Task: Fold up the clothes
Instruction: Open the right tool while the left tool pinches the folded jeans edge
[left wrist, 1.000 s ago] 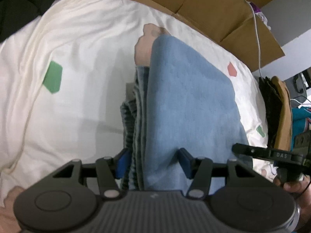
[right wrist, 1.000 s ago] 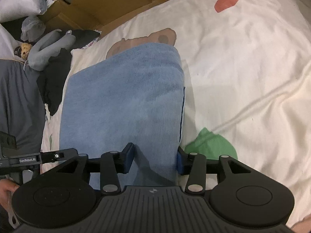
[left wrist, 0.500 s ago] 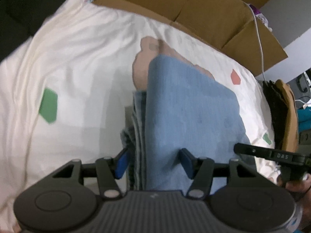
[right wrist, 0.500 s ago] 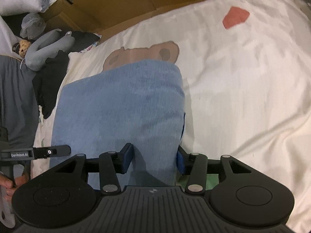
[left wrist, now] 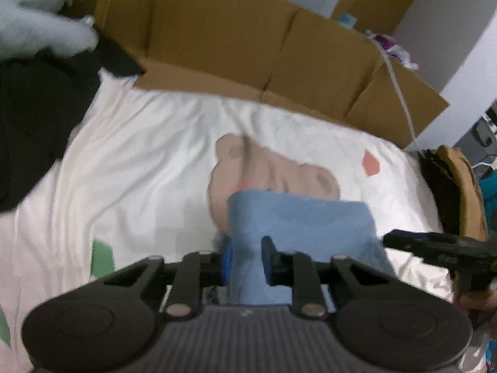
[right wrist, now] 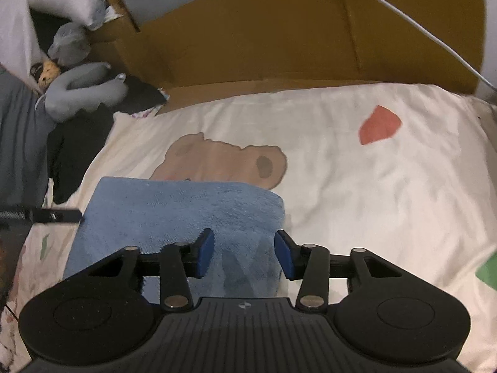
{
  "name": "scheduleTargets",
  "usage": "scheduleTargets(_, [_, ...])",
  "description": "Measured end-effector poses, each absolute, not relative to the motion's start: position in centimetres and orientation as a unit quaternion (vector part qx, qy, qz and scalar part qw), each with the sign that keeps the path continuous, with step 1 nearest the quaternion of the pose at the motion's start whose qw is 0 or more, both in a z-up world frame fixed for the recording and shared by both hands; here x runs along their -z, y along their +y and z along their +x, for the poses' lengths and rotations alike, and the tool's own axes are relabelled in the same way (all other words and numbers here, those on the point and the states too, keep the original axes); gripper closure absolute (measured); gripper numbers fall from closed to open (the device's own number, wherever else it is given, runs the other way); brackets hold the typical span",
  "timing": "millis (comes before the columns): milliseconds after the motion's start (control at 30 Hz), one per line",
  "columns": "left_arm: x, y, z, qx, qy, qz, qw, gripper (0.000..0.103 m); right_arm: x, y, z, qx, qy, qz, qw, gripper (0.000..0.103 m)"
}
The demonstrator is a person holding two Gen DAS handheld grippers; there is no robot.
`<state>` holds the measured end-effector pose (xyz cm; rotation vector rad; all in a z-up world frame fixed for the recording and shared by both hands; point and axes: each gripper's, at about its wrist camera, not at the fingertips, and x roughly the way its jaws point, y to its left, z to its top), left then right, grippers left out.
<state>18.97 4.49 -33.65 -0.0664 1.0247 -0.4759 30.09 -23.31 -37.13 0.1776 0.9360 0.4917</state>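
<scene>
- The folded blue garment [left wrist: 298,227] lies on the cream bed sheet [left wrist: 139,171], its near edge at both sets of jaws and its far edge over the printed bear [right wrist: 223,161].
- Open sheet spreads to the right of the right gripper [right wrist: 243,253] and to the left of the left gripper [left wrist: 245,259]; a cardboard wall [right wrist: 310,37] closes the far side.
- The left gripper points steeply down; its jaws are closing and pinch the garment's left edge.
- The right gripper also tilts down; its jaws are closing, still apart, with the garment's right corner between them, pads not pressing.
- Only the right view shows a grey plush toy [right wrist: 84,90]; only the left view shows a brown item [left wrist: 459,192] at the bed's right edge.
</scene>
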Motion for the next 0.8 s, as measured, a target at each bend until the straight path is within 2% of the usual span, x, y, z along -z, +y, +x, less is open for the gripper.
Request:
scheduleTargets(133, [34.2, 2.2, 19.5, 0.246, 0.488, -0.008, 0.837, 0.085, 37.5, -22.5, 30.8, -0.239, 0.437, 0.078, 0.864, 0.062])
scheduleTargets(200, [35.0, 1.0, 19.8, 0.253, 0.489, 0.008, 0.835, 0.085, 37.5, -22.1, 31.2, -0.237, 0.432, 0.07, 0.867, 0.067])
scheduleTargets(333, [37.1, 0.1, 20.3, 0.229, 0.505, 0.04, 0.831, 0.092, 38.5, -21.5, 32.5, -0.228, 0.445, 0.073, 0.863, 0.071])
scheduleTargets(600, [38.6, 1.9, 20.1, 0.197, 0.518, 0.049, 0.831, 0.1, 40.2, -18.8, 31.9, -0.255, 0.47, 0.031, 0.844, 0.07])
scheduleTargets(800, [37.7, 2.0, 20.2, 0.195, 0.513, 0.054, 0.834, 0.1, 39.1, -18.7, 32.1, -0.252, 0.451, 0.032, 0.856, 0.071])
